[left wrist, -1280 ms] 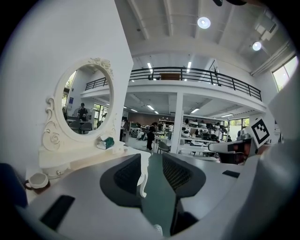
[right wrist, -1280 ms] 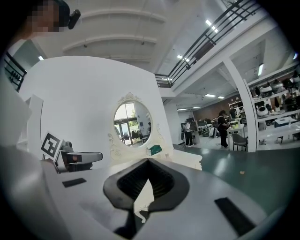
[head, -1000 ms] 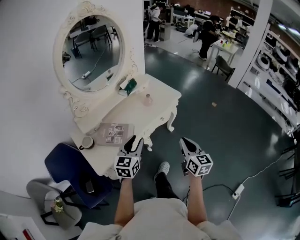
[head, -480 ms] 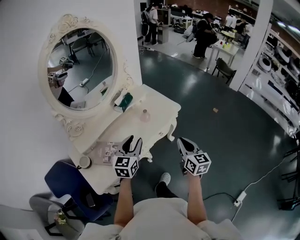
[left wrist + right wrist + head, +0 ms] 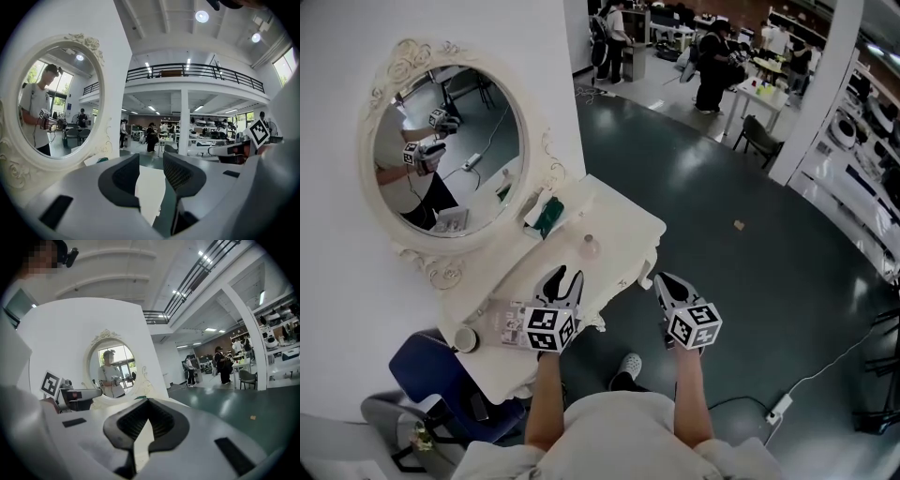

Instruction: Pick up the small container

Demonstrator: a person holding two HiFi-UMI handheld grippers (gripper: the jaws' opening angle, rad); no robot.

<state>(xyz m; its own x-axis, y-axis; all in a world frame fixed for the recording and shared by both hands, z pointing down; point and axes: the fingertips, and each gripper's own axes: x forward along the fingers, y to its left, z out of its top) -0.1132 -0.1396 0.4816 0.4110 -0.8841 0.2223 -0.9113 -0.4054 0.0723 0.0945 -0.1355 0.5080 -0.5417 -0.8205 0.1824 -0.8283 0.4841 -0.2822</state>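
Floor (image 5: 741, 281): dark glossy grey-green. It runs right of and beyond the counter, and people stand well past the counter's far end.
Counter (image 5: 623, 220): our landmark, a white carved dressing-table top with a scalloped front edge and a curved leg at its right corner.
Mirror (image 5: 445, 155): oval, in an ornate white frame. It stands upright along the counter's back edge and we see a person holding tongs reflected in it.
Chair (image 5: 431, 370): blue seat, just beside the counter's near-left end and lower than its top.
Booklet (image 5: 502, 323): lies flat on the counter's left part, partly behind the left marker cube.
Left tongs (image 5: 563, 277): held over the counter's front edge and pointing across the top. We see them spread, with bare counter top showing in the gap and nothing held.
Right tongs (image 5: 660, 280): off the counter's right front corner, over the floor. We see them pressed together at the tips with nothing in them.
Green item (image 5: 549, 215): at the counter's back, near the mirror base. We can't tell what it is.
Cup (image 5: 466, 338): on the counter's left end, just left of the booklet.
Small container (image 5: 591, 246): a pale little bottle standing upright on the counter top, mid-depth. It sits between the green item and the front edge, beyond the left tongs and apart from them.
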